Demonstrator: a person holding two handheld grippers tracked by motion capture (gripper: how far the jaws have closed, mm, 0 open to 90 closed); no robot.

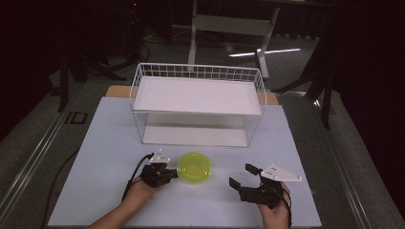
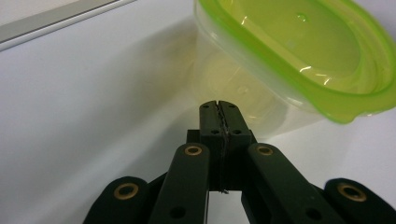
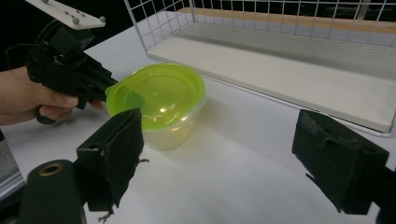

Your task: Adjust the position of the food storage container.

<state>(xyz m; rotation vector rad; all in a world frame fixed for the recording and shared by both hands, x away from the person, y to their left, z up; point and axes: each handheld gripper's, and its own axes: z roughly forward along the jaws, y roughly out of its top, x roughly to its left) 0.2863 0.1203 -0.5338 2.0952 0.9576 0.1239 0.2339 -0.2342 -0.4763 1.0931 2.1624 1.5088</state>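
We see a white table (image 1: 110, 143) with a white wire rack (image 1: 198, 102) standing at its far side, two flat shelves inside it. In front of the rack, near the table's middle, sits a clear tub (image 1: 194, 167) with a lime-green lid (image 3: 156, 95) — upright, lid facing up and still on. The tub is oval; in the right gripper view its long axis seems to run roughly from the left gripper towards the rack, though from above it looks almost round.

The left gripper (image 1: 168, 172) lies just beside the tub's left edge, its jaws pressed fully together with nothing between them, tips close against the tub's wall below the lid's rim — we cannot tell whether they touch.

The right gripper (image 1: 242, 177) sits well apart to the right, its jaws spread wide and holding nothing.
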